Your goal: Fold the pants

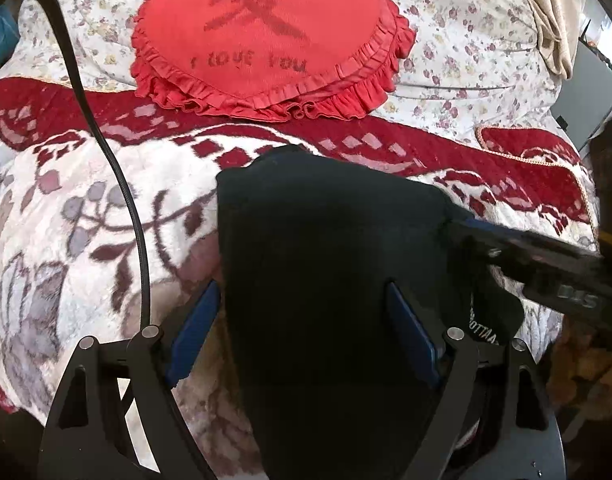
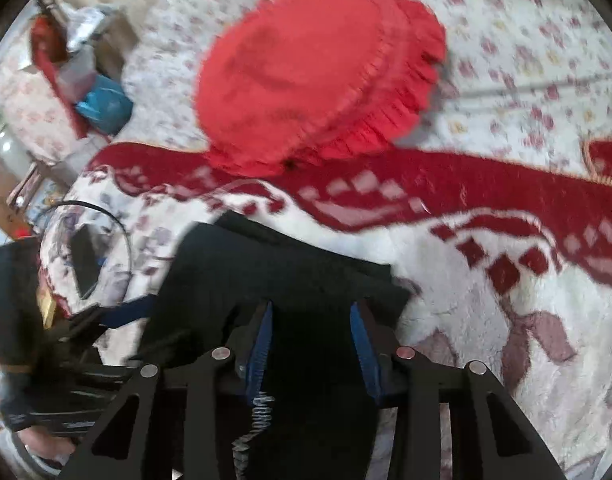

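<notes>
Black pants (image 1: 325,280) fill the bottom middle of the left wrist view, draped right between the blue pads of the left claw (image 1: 306,320), which stands wide apart with the cloth lying loose in the gap and not pinched. Over at 3 o'clock the right claw (image 1: 545,264) pokes in at the pants' edge. From its own camera, the right claw (image 2: 311,340) has fabric bunched between its pads; that frame is blurry, so I can't honestly tell if it's clamped or just resting there. Pants (image 2: 274,272) sit on the fuzzy white and red blanket (image 1: 86,220) covering the bed. Further out at 12 o'clock is a red ruffled heart pillow (image 1: 266,40) on the floral sheet (image 1: 465,40). A black cable (image 1: 118,184) runs up around 10 o'clock.
</notes>
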Available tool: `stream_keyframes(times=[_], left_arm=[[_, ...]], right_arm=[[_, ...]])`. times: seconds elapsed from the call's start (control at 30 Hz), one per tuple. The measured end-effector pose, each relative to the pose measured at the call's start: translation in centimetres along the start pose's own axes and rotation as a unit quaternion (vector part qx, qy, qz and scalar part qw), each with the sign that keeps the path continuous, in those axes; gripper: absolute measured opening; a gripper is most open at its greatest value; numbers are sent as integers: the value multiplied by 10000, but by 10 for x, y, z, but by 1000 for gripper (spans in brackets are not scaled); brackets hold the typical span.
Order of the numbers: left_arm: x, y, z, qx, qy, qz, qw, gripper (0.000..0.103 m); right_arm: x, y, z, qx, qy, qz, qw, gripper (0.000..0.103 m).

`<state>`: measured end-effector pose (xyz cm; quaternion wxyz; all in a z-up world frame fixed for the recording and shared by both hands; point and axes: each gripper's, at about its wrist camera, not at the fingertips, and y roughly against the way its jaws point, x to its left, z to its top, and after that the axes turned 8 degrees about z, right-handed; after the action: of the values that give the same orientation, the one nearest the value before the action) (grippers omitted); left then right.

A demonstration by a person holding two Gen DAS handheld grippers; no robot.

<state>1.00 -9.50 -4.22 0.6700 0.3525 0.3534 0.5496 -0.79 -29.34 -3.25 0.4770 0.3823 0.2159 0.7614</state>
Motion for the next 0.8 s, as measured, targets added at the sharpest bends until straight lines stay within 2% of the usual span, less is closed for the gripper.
stream_keyframes(times=[0.07, 0.2, 0.33, 0.4, 0.47, 0.53, 0.63, 0.7, 0.73, 0.8], left_arm=[[-3, -7, 5, 20, -35, 75, 10000, 84], [-5, -11, 10, 73, -27, 86, 9999, 84], [-4, -4, 7, 44, -35, 102, 9999, 84], [-4, 2, 4, 40, -41, 149, 9999, 84], [-2, 10, -2, 57, -22, 59, 10000, 84], [1, 16, -8, 67, -3, 5, 10000, 84], [6, 21, -21, 138, 93, -217, 9996, 84], [8, 15, -31, 290, 209, -356, 9987, 84], [8, 11, -35, 384, 224, -416, 9981, 85], [10, 4, -42, 553, 358, -600, 9960, 87]], right_arm=[[-9, -8, 1, -2, -181, 163, 9997, 38], [-9, -12, 6, 29, -74, 71, 9999, 38], [-2, 8, 3, -37, -136, 116, 9998, 39], [11, 22, -3, -74, 53, 46, 9999, 40], [21, 34, -15, -69, 215, 58, 9997, 43], [25, 40, -27, -39, 205, 127, 9997, 51], [23, 40, -50, 135, 194, 157, 9996, 54], [19, 28, -66, 331, 291, -11, 9990, 56], [17, 23, -72, 364, 333, -167, 9986, 60], [11, 24, -73, 360, 180, -85, 9992, 61]])
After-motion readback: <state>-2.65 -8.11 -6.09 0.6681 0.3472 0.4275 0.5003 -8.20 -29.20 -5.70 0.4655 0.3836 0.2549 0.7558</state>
